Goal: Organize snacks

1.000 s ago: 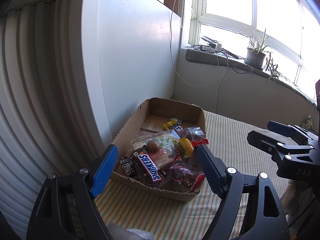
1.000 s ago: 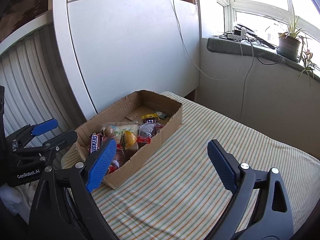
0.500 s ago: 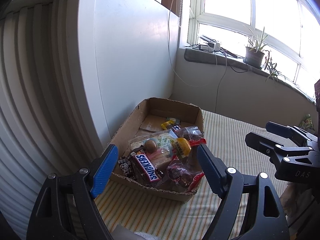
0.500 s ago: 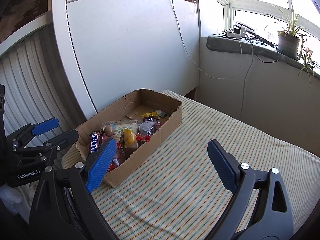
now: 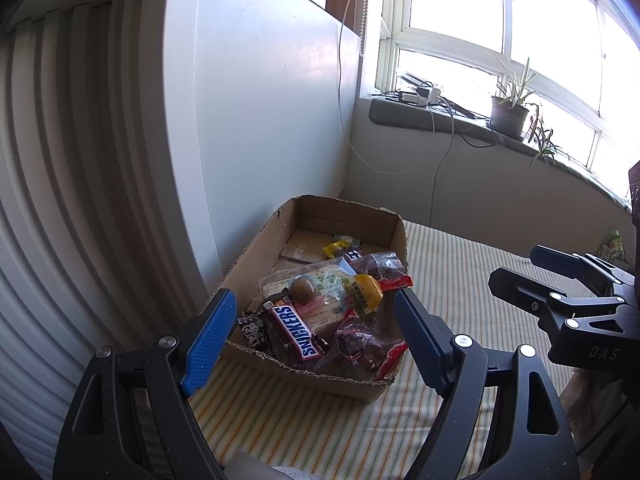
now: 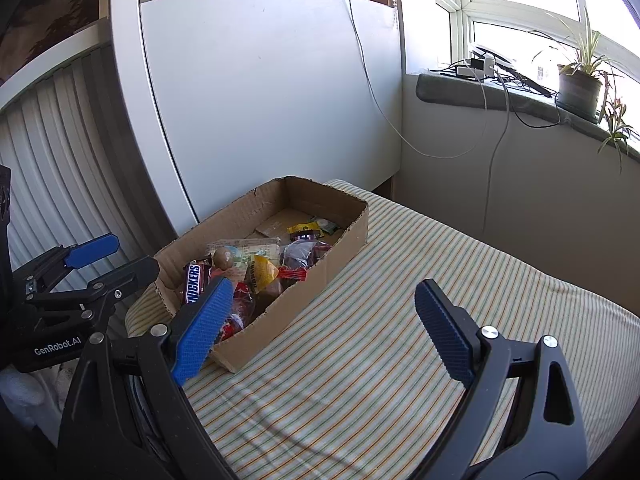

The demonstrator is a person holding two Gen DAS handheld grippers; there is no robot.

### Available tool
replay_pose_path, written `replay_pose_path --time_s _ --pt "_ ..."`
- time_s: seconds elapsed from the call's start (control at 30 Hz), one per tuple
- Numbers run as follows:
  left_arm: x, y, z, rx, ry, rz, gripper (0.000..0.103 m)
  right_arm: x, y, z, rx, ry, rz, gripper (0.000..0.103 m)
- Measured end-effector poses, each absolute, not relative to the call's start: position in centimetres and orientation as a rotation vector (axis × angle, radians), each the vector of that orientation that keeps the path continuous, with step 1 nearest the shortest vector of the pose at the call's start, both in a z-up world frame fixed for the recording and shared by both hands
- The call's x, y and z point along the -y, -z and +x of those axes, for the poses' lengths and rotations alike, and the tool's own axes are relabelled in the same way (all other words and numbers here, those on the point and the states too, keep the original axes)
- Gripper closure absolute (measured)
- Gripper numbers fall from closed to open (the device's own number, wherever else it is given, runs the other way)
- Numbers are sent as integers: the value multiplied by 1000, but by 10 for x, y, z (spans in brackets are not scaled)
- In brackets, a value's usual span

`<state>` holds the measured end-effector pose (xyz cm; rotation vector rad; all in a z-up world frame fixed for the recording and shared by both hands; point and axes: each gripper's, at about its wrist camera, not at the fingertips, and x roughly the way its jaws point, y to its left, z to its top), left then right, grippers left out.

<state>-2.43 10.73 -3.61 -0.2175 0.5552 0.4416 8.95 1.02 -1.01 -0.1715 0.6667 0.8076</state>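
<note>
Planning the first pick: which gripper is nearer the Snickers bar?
Left. The left gripper hangs open just before the Snickers bar; the right gripper, also open, sits off the box's right side.

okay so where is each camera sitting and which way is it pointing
Left wrist: on the left claw, looking along its open fingers into the cardboard box of snacks; right claw at right.
Right wrist: on the right claw, facing the striped cloth; left claw at left.
Shared: box, Snickers bar, windowsill plant.

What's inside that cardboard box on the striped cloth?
The cardboard box holds a Snickers bar, a yellow packet, a brown ball and clear wrapped sweets. Whatever lies beneath the pile is hidden.
</note>
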Motion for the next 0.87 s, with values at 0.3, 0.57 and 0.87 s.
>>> replay_pose_path --time_s 0.3,0.57,0.87 --pt "-108 36 -24 -556 -438 -218 22 -9 11 89 -670 -802 -170 9" --pt "-109 38 -23 -561 -439 -218 22 -6 12 89 -674 -798 -168 9" --pt "-109 41 -21 -562 -447 -213 22 0 16 93 -682 -796 -165 9"
